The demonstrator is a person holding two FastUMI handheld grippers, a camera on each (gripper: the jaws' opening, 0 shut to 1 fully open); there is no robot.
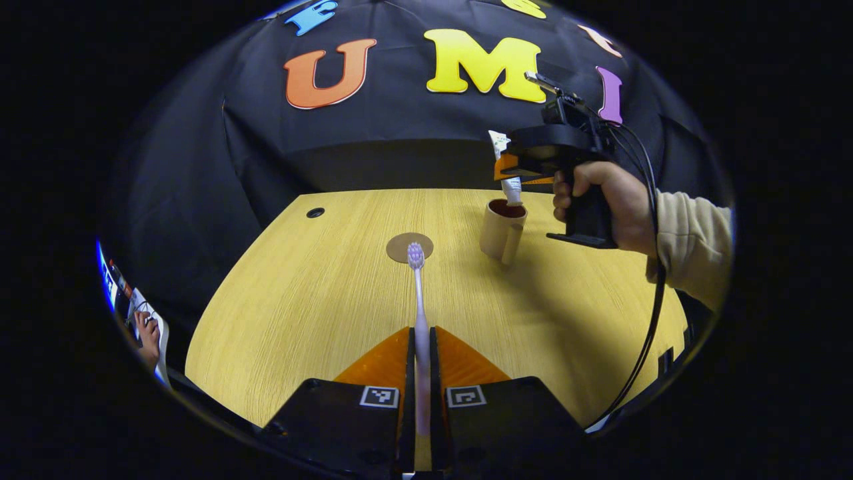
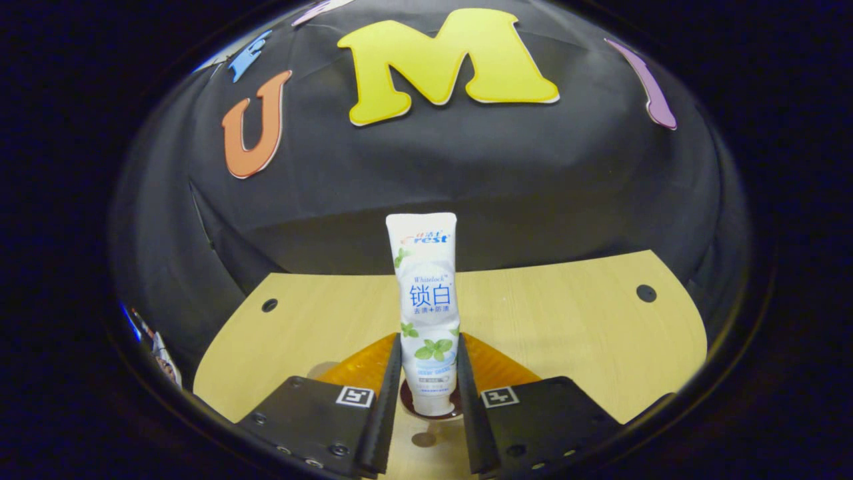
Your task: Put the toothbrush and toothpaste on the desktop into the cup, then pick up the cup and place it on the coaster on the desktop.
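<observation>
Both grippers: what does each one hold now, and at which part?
The left gripper holds the toothbrush by its handle end. The right gripper holds the toothpaste near its lower cap end, over the cup.

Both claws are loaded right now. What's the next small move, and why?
Probably open the right claw to let the toothpaste tube go. In the left gripper view the tube stands upright with its lower end in the mouth of the cup. The left claw holds the toothbrush, which can follow.
</observation>
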